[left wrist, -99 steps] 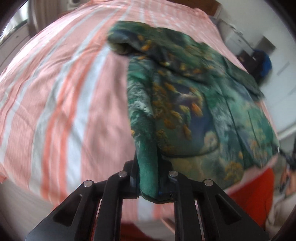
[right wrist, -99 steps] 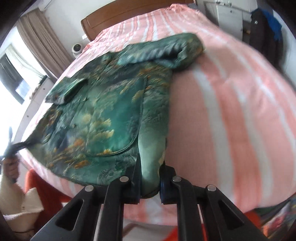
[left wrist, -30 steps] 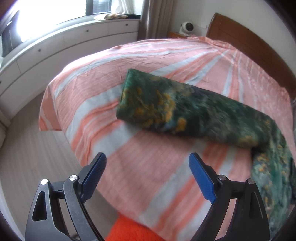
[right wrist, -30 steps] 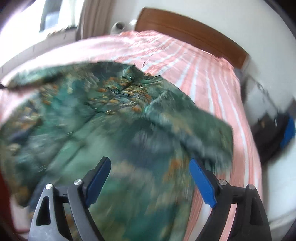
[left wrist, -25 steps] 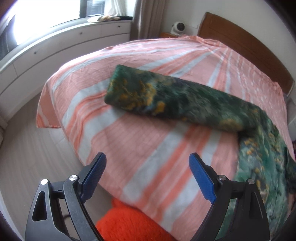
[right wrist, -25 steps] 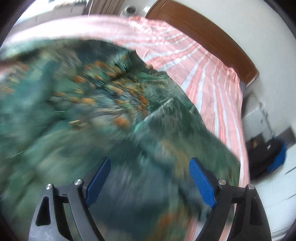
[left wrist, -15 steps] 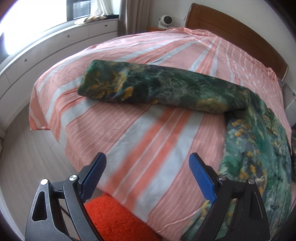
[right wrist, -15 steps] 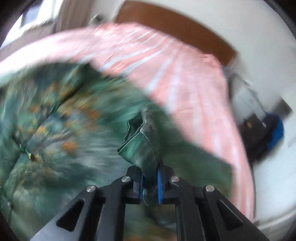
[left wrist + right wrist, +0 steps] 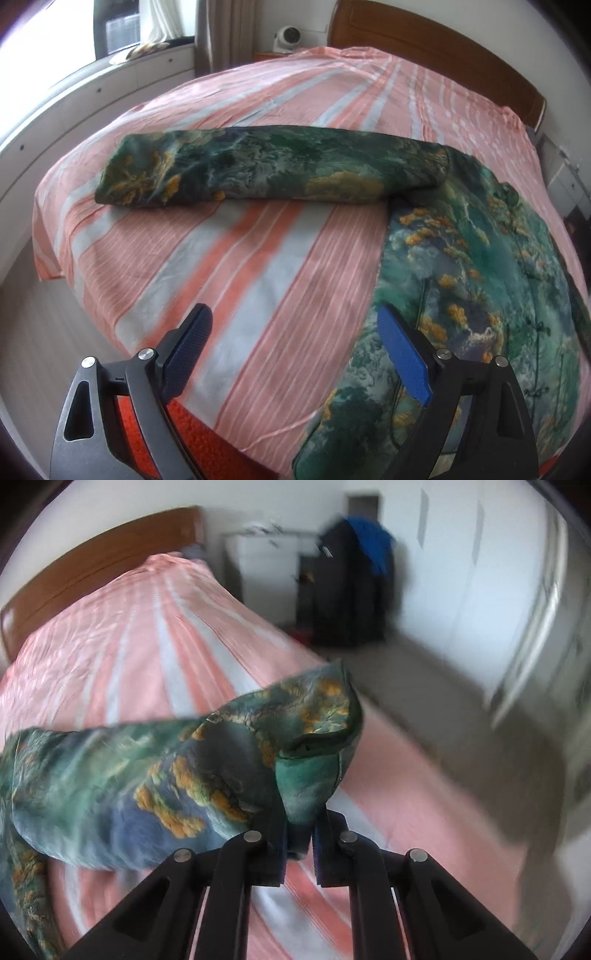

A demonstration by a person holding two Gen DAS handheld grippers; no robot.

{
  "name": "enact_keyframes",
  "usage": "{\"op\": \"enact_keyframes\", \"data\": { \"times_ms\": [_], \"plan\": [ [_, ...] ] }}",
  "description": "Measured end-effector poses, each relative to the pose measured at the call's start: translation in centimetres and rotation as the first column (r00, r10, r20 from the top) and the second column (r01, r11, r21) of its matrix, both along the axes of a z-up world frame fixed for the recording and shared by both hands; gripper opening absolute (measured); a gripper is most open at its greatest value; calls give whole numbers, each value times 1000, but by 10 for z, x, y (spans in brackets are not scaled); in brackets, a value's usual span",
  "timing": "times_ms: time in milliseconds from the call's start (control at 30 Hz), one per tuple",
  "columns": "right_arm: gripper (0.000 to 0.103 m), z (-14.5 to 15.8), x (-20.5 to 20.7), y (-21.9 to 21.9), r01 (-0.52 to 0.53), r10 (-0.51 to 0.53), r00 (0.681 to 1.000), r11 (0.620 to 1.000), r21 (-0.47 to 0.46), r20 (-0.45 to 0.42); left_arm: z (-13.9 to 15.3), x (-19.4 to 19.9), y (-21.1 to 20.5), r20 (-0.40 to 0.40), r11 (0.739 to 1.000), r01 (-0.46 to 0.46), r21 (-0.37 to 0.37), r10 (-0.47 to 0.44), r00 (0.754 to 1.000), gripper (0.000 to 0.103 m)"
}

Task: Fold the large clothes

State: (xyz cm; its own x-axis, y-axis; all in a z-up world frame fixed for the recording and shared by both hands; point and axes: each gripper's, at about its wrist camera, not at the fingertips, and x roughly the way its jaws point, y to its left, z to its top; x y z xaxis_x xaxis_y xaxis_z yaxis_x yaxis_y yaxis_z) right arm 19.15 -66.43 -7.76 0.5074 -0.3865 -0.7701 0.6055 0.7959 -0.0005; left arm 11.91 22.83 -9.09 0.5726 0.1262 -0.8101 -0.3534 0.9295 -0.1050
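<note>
A green jacket with orange and blue print [image 9: 480, 266] lies on a bed with a pink and grey striped sheet [image 9: 240, 266]. One sleeve [image 9: 258, 170] stretches out to the left across the sheet. My left gripper [image 9: 291, 343] hovers open over the bed's near edge, its right pad at the jacket's side, nothing between its fingers. In the right wrist view my right gripper [image 9: 299, 834] is shut on the cuff end of the other sleeve [image 9: 306, 786], which it holds lifted above the sheet [image 9: 155, 635]; the picture is blurred.
A wooden headboard [image 9: 424, 48] closes the far end of the bed. White cabinets under a window [image 9: 92, 92] run along the left. A white dresser [image 9: 266, 557], dark hanging clothes [image 9: 351, 572] and bare floor lie to the right. Something bright orange [image 9: 177, 432] sits below the bed's near edge.
My right gripper has closed on a sleeve end and swung it to the right, off the jacket's body. My left gripper, still open, has slid right along the bed's edge toward the jacket.
</note>
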Motion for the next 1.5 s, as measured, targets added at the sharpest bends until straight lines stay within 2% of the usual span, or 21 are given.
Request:
{"op": "enact_keyframes", "data": {
  "times_ms": [67, 133, 200, 300, 400, 433, 467, 567, 633, 667, 733, 767, 800, 900, 933, 1100, 1167, 1267, 1333, 1400, 1500],
  "plan": [
    [11, -17, -13, -6, 45, -46, 999, 996, 80, 7, 2, -2, 1, -14, 1000, 9, 14, -9, 1000, 92],
    [24, -24, -22, -4, 59, -60, 998, 994, 93, -1, 2, -5, 4, -24, 1000, 13, 15, -12, 1000, 92],
    [56, -26, -33, -3, 77, -76, 997, 994, 74, -18, -2, -6, 7, -48, 999, 38, -5, -38, 998, 93],
    [61, -11, -66, 8, 47, -47, 999, 996, 70, 5, -12, -9, 2, -80, 986, 139, -88, -146, 986, 93],
    [62, 2, -92, 46, -140, 136, 990, 973, 181, 31, -22, -14, -19, -83, 945, 282, -165, -298, 951, 97],
    [63, 3, -102, 65, -233, 227, 972, 941, 245, 52, -26, -14, -29, -94, 926, 331, -182, -351, 932, 98],
    [65, 3, -114, 94, -360, 354, 932, 872, 332, 80, -32, -15, -40, -109, 911, 370, -183, -392, 913, 98],
    [66, -10, -139, 161, -549, 570, 815, 708, 444, 99, -47, -14, -62, -157, 896, 424, -130, -441, 884, 98],
    [66, -23, -150, 192, -580, 630, 775, 675, 456, 53, -53, -14, -68, -165, 894, 428, -136, -446, 880, 96],
    [65, -28, -153, 200, -582, 639, 768, 673, 456, 37, -54, -15, -69, -162, 894, 426, -140, -445, 881, 91],
    [47, -33, -163, 214, -589, 654, 756, 675, 446, 8, -54, -20, -71, -159, 892, 433, -134, -450, 879, 62],
    [17, -29, -167, 217, -595, 658, 753, 669, 445, 18, -52, -22, -70, -154, 888, 441, -131, -458, 875, 54],
    [14, -30, -157, 218, -594, 655, 755, 664, 454, 28, -49, -25, -67, -146, 885, 445, -136, -462, 875, 40],
    [12, -11, -165, 232, -599, 648, 761, 689, 407, 23, -39, -31, -52, -125, 885, 441, -151, -460, 879, 18],
    [12, -10, -167, 236, -607, 653, 757, 690, 396, 23, -36, -34, -48, -132, 891, 436, -130, -451, 883, 16],
    [12, 0, -172, 250, -631, 673, 739, 702, 328, -19, -37, -33, -41, -149, 888, 446, -109, -459, 876, 16],
    [12, -10, -164, 240, -597, 648, 761, 719, 356, -35, -36, -32, -46, -158, 887, 456, -72, -461, 873, 18],
    [14, -20, -150, 243, -575, 625, 780, 735, 359, -28, -30, -33, -48, -154, 898, 440, -23, -438, 886, 34],
    [23, -16, -151, 243, -573, 613, 790, 746, 339, -15, -22, -40, -45, -121, 902, 431, -17, -429, 895, 52],
    [56, -7, -158, 242, -558, 586, 811, 767, 316, 9, -5, -48, -41, -60, 912, 410, -11, -410, 910, 67],
    [68, 18, -176, 242, -524, 528, 848, 825, 210, 40, 27, -58, -43, 52, 926, 374, 41, -376, 925, 90]
  ]
}}
